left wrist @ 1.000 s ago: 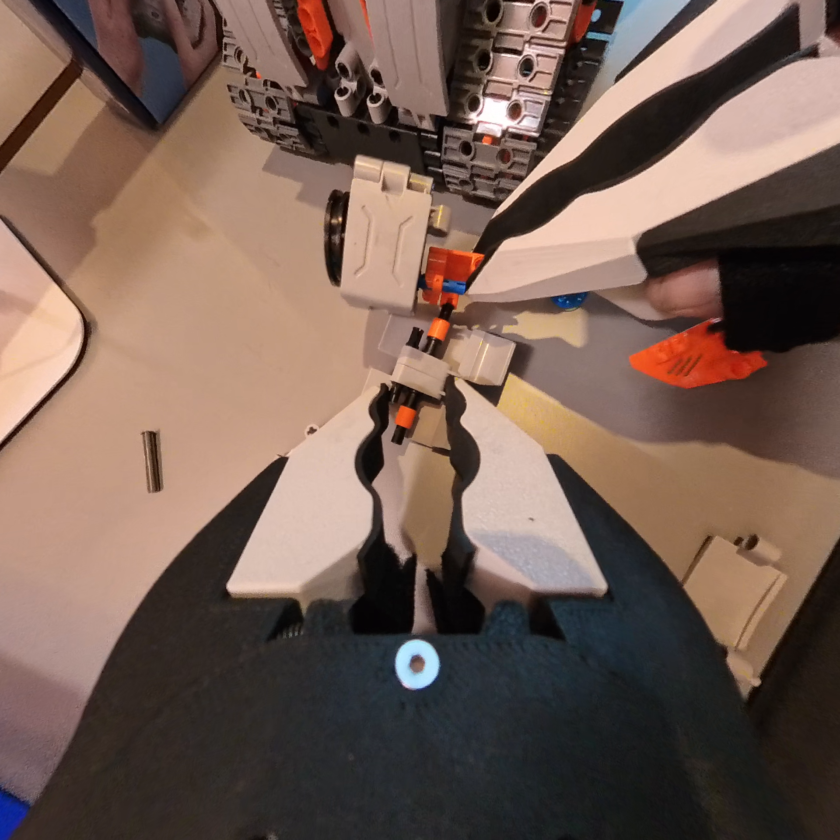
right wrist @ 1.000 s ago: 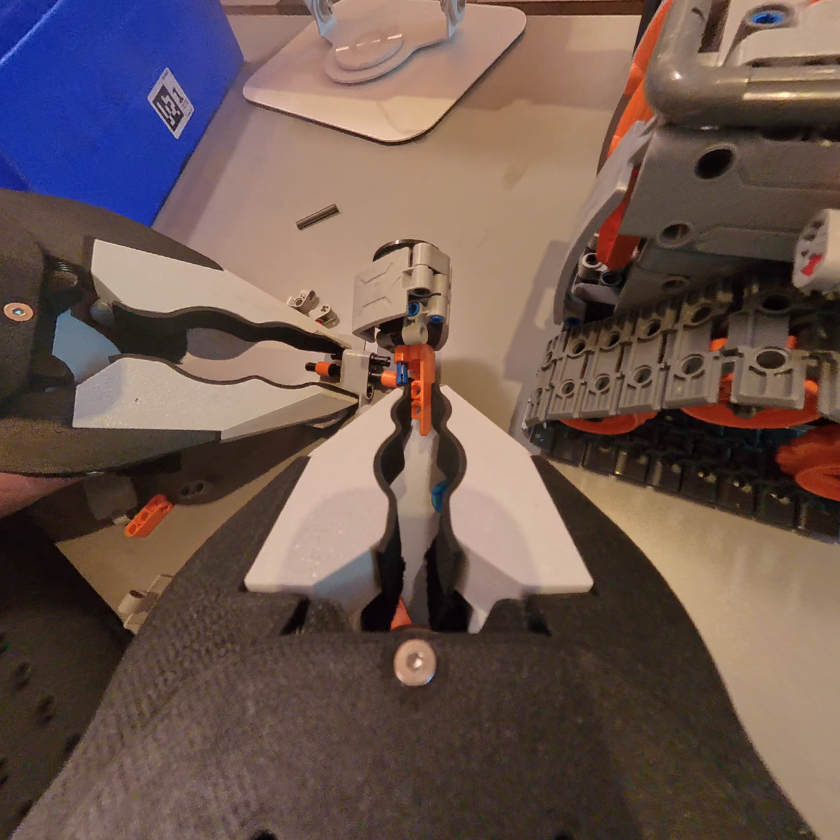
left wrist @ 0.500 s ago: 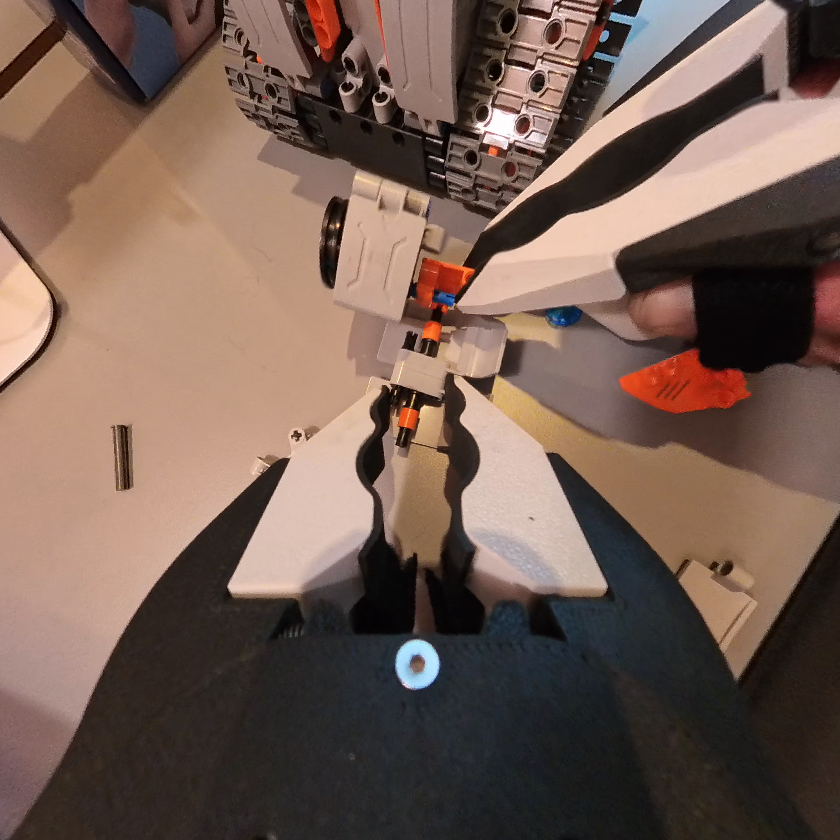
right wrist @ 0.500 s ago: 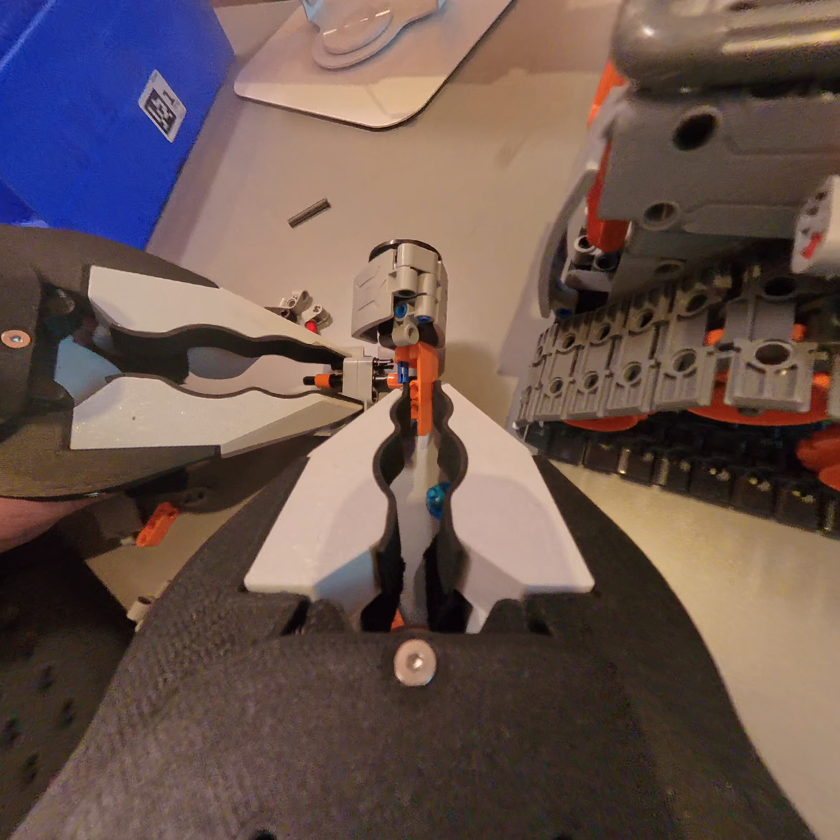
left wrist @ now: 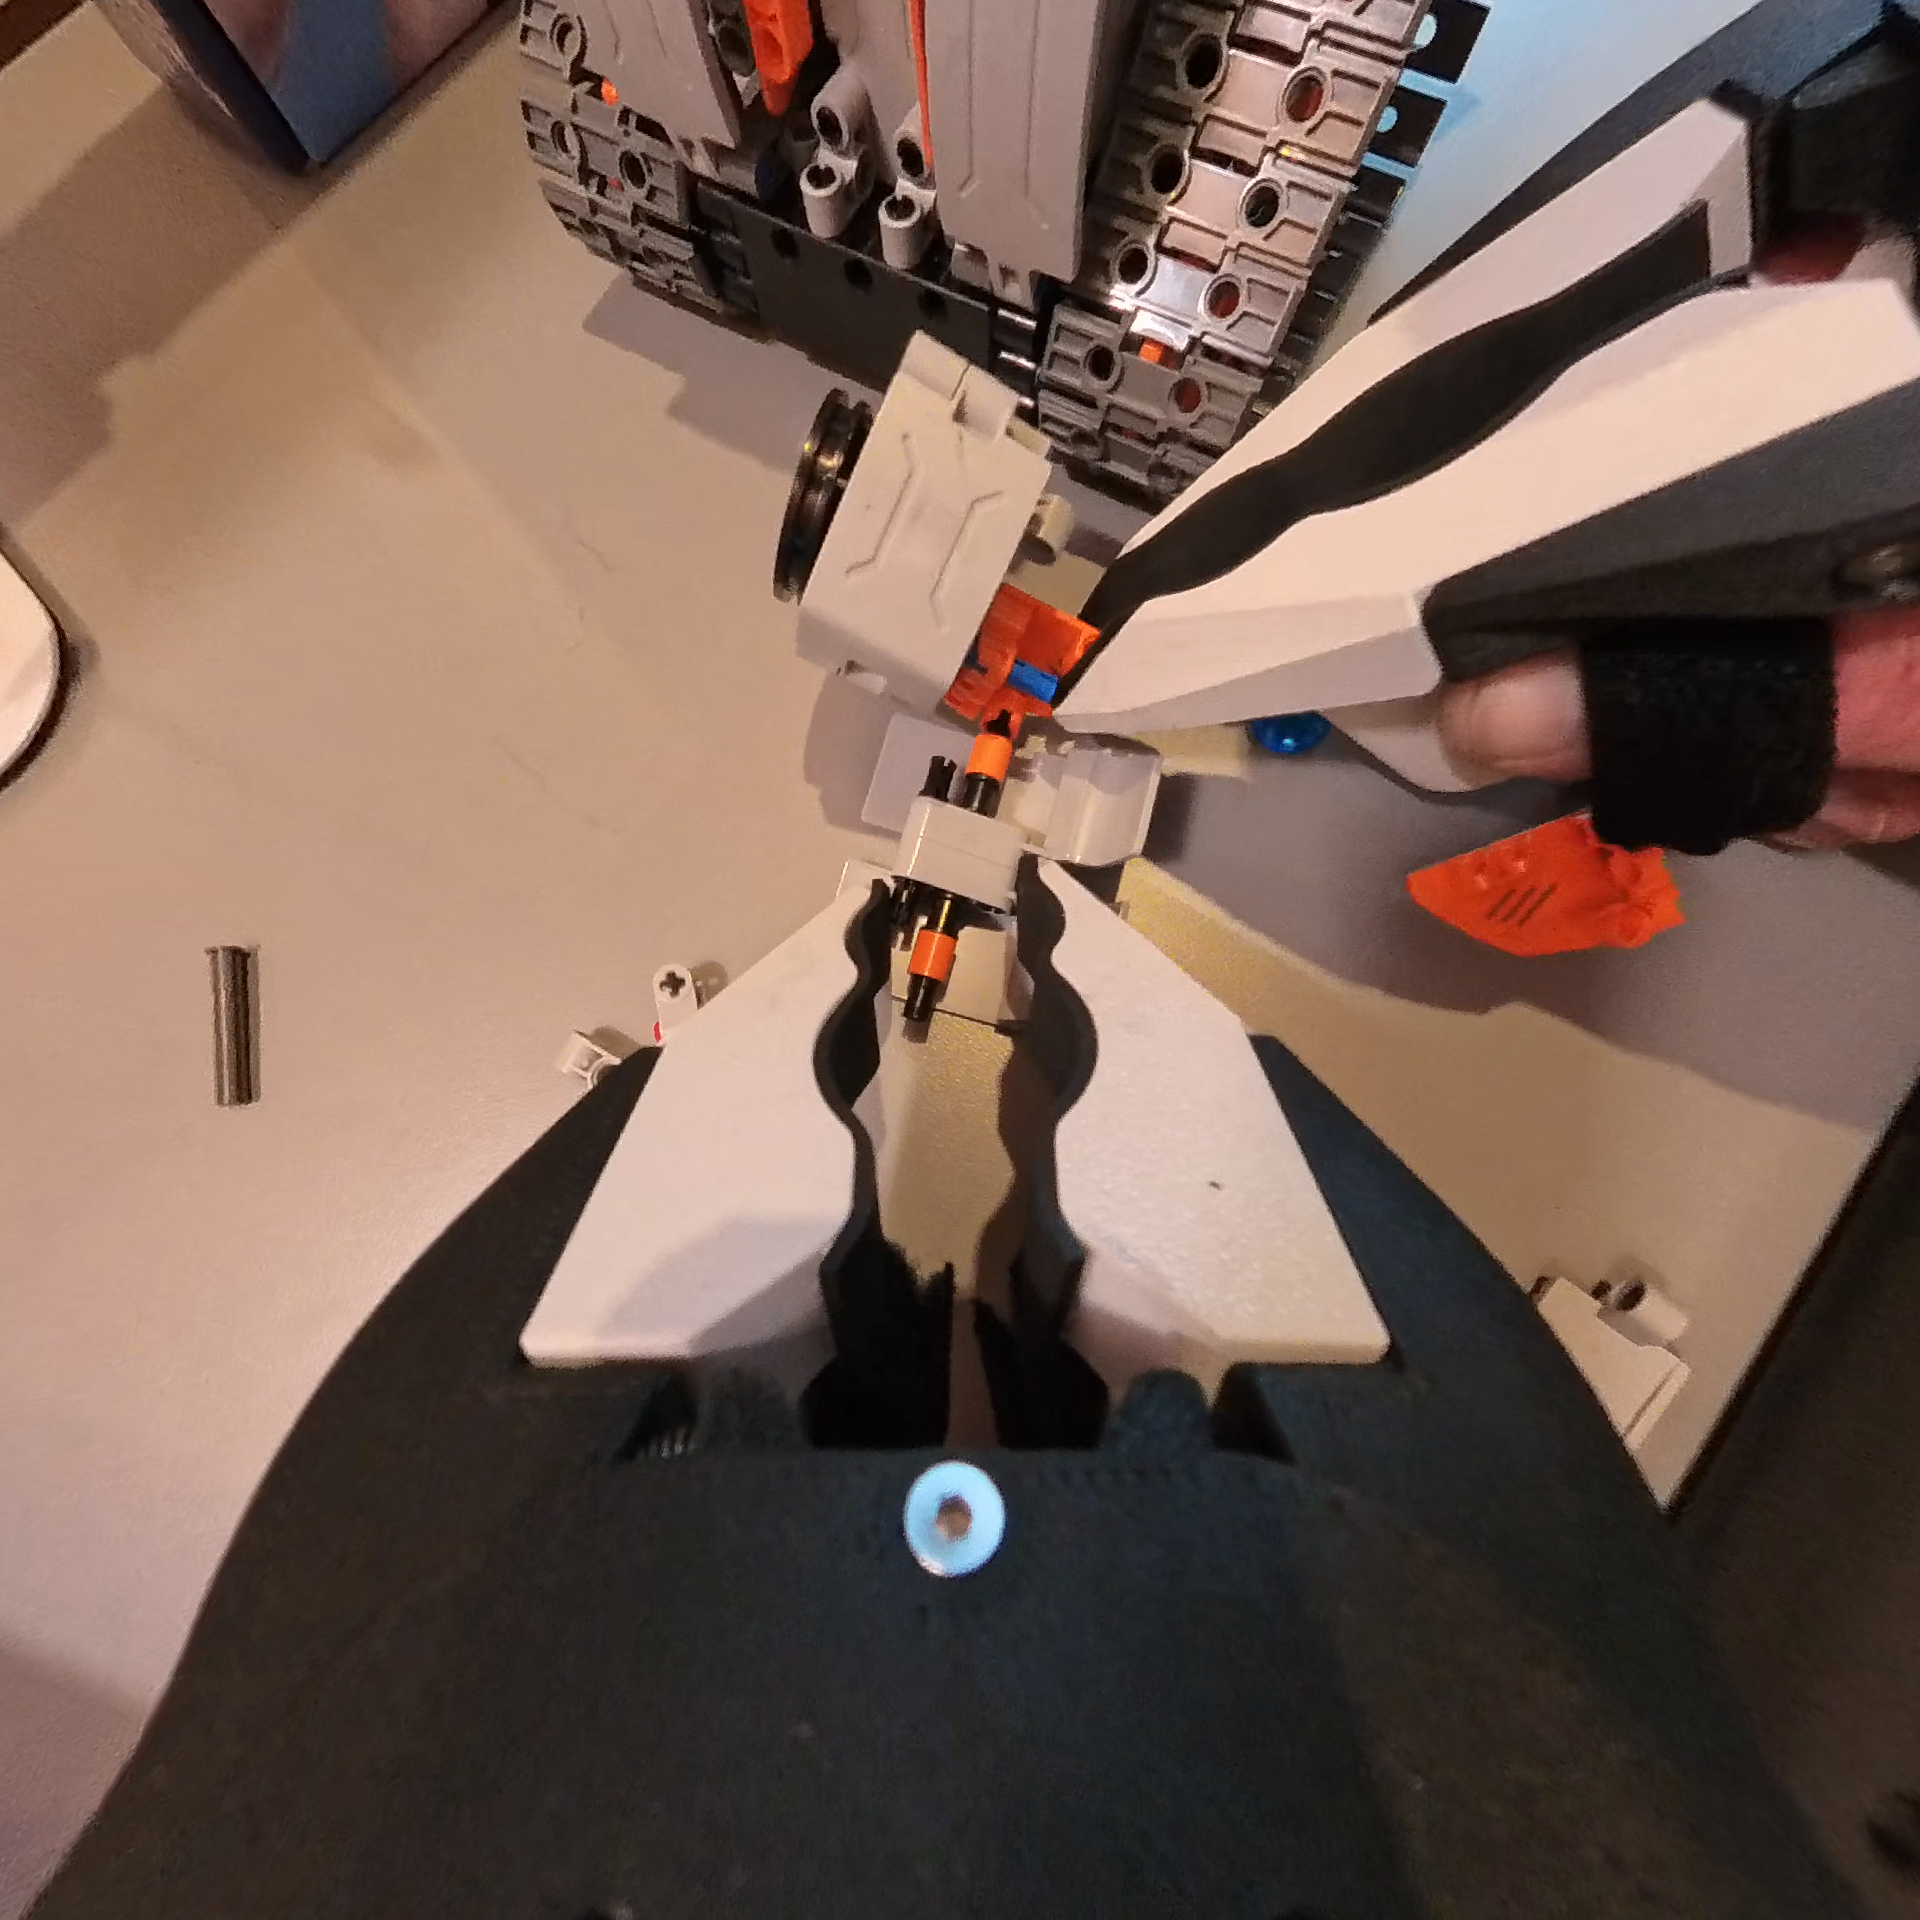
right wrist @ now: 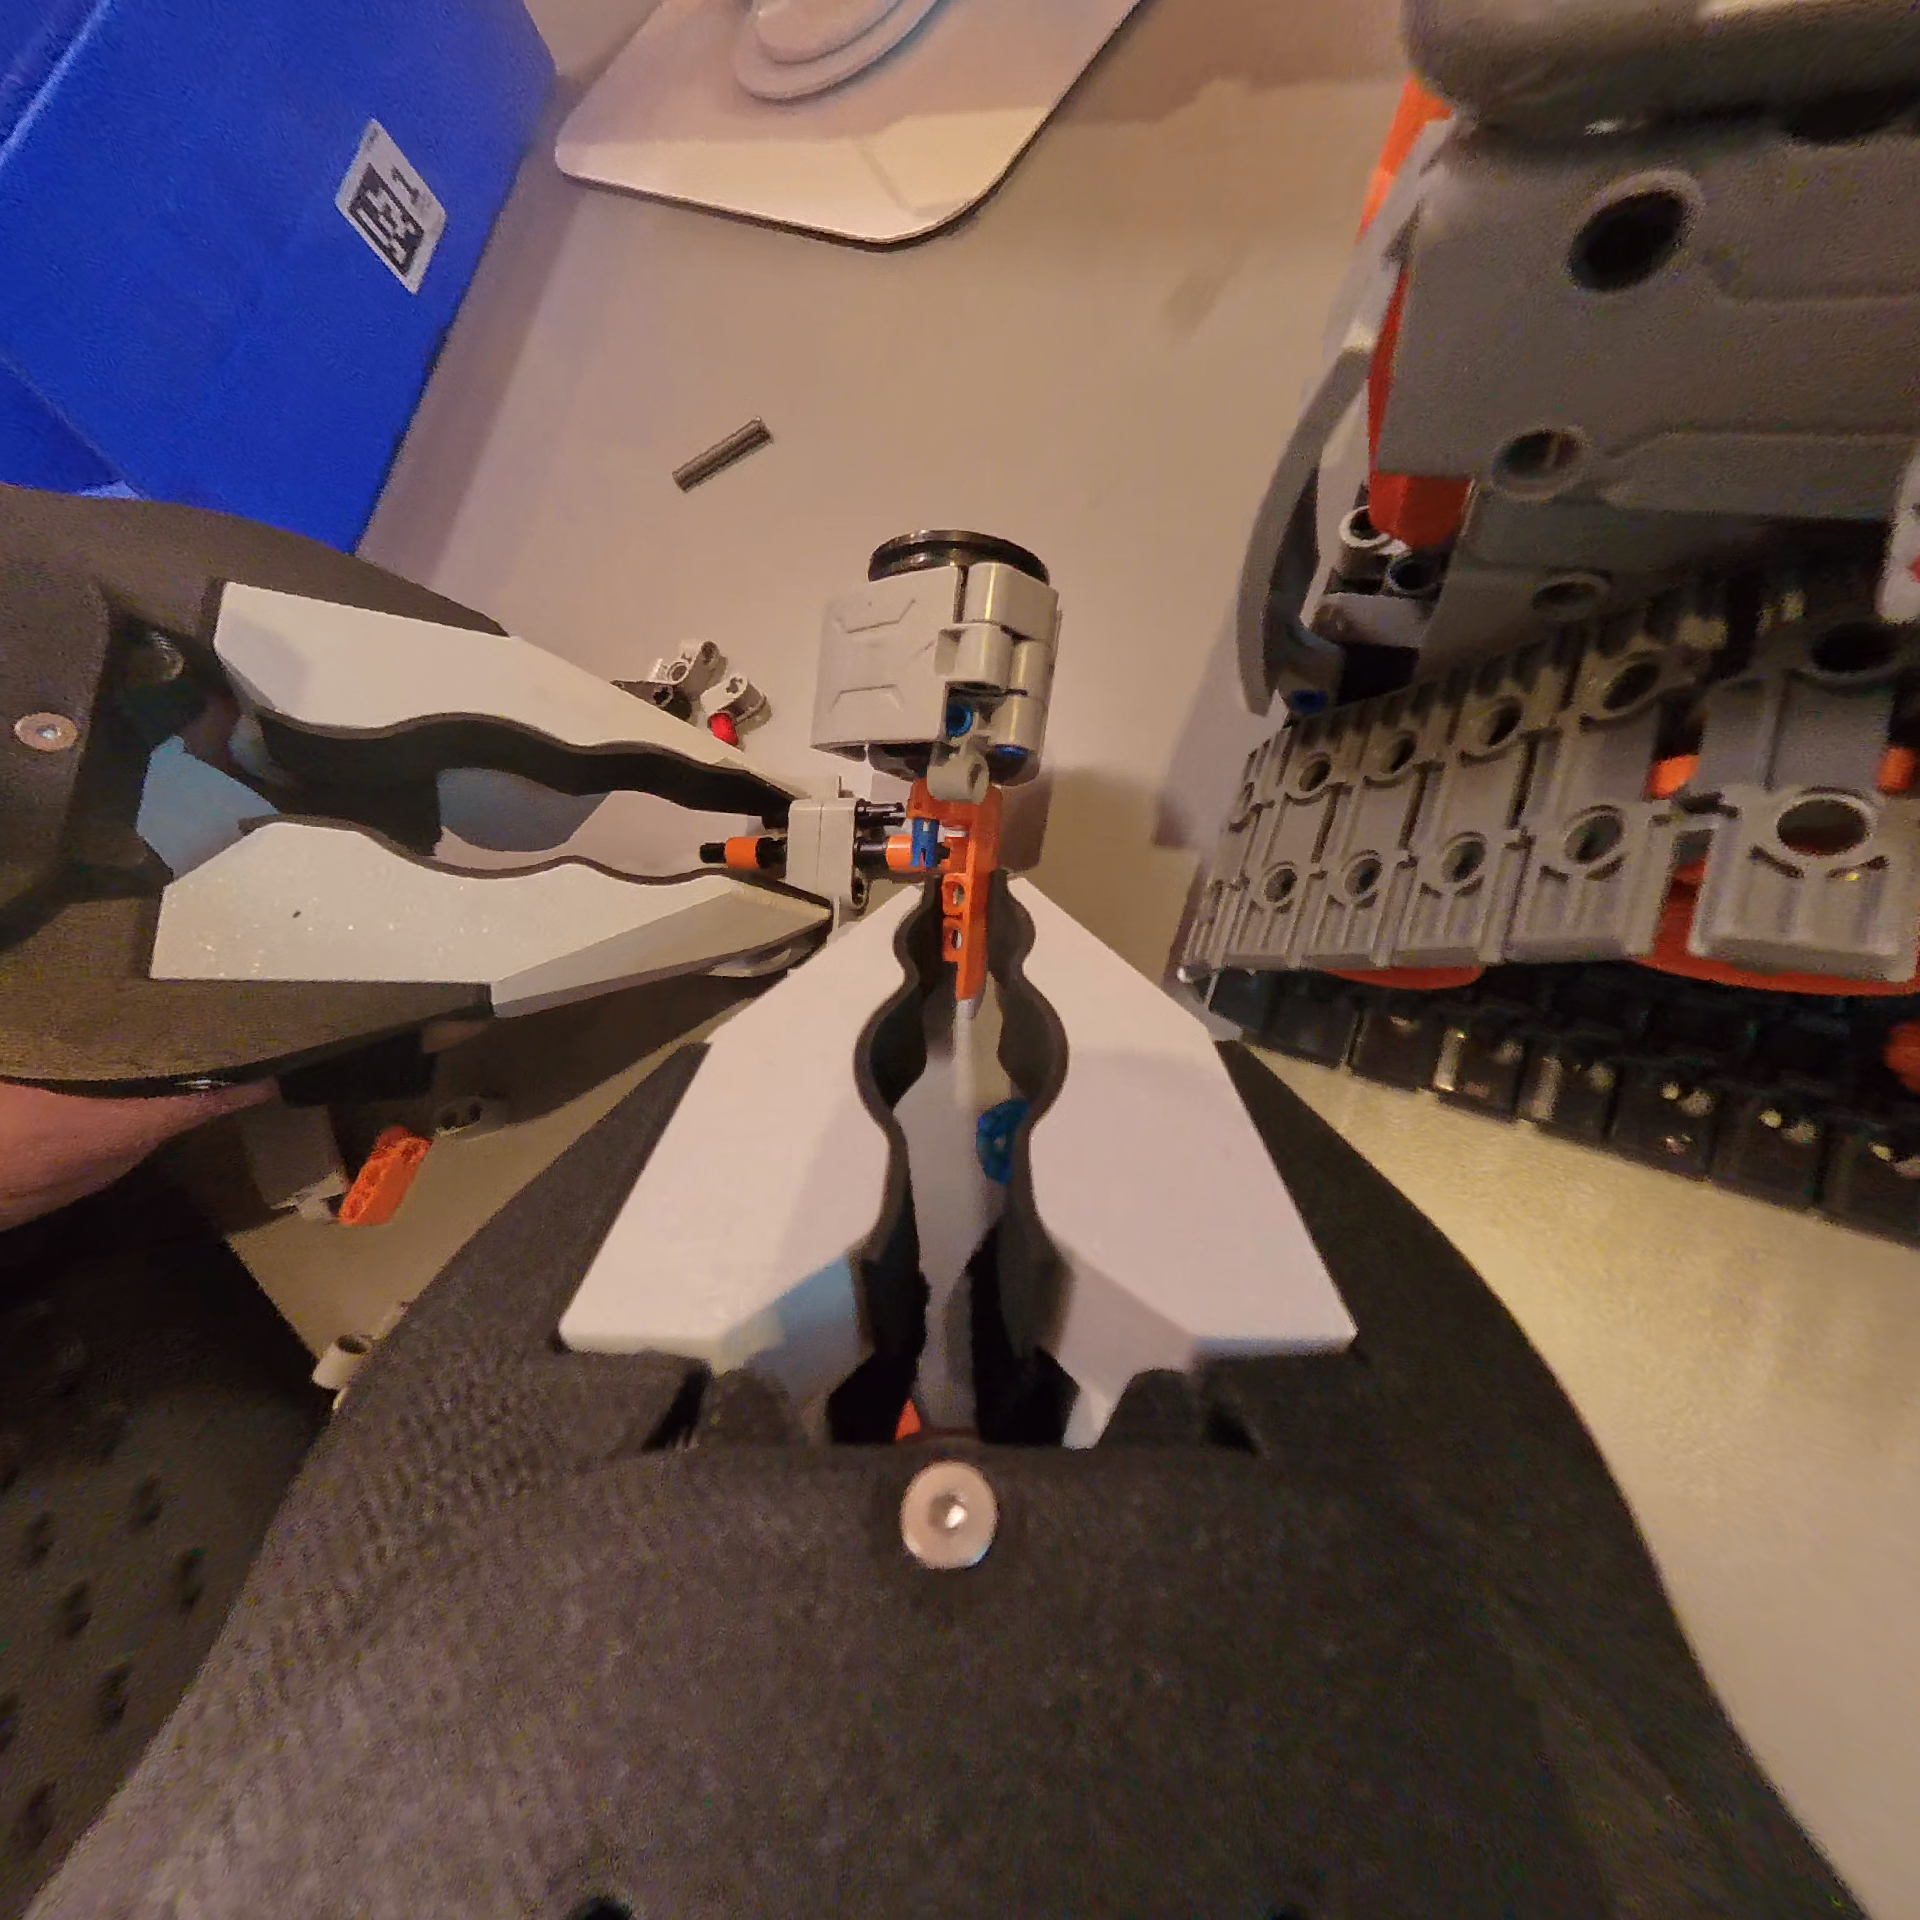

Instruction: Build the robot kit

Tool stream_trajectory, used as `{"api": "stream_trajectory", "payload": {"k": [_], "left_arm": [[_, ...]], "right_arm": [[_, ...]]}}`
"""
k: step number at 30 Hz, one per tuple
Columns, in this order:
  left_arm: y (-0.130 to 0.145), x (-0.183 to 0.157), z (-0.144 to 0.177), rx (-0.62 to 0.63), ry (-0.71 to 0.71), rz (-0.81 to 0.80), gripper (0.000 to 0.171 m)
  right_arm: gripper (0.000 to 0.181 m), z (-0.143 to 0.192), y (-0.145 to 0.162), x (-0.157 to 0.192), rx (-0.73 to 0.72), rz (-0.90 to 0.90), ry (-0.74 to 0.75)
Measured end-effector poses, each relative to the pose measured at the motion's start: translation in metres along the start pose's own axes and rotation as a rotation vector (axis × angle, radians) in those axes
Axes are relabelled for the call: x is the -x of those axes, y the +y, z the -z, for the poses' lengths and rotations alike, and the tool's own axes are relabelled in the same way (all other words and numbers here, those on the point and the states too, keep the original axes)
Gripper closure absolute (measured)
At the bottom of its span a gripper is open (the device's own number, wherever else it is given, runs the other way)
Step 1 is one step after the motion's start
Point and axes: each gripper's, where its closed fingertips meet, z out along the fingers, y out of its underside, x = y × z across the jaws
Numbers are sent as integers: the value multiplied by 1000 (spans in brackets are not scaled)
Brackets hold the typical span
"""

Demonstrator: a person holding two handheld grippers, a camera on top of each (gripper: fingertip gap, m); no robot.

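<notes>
My left gripper is shut on a small grey block with a black axle and orange bushes running through it. My right gripper is shut on an orange beam that carries a grey panelled piece with a black wheel. The axle's far end meets the orange beam at a blue pin. In the left wrist view the right gripper comes in from the right and pinches the orange beam below the grey panelled piece. In the right wrist view the left gripper comes in from the left.
A large grey, black and orange tracked model stands just behind the parts. Loose on the table: a metal pin, small grey connectors, an orange panel, a blue part. A blue box and a white stand base lie farther off. Left and right tips are no more than a few centimetres apart.
The grey panelled piece has tilted and shifted slightly right in the left wrist view. Both grippers stay shut on their parts, and the views have drawn closer to the tracked model.
</notes>
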Motion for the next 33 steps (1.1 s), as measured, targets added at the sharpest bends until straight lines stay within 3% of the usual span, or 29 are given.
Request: {"api": "stream_trajectory", "payload": {"k": [12, 17, 24, 30, 33], "left_arm": [[3, 2, 2, 7, 77, -95, 151], [6, 0, 8, 27, 173, -85, 149], [14, -3, 18, 81, 263, -228, 148], [10, 5, 42, 29, 341, -170, 119], [8, -5, 57, -11, 385, -195, 120]], "right_arm": [[175, -1, 1, 8, 103, 165, -76], [168, 5, -2, 17, 62, 146, -166], [170, 30, -6, 28, -3, 120, -299], [168, 41, -10, 31, -48, 147, -324], [168, 42, -13, 29, -56, 179, -297]]}}
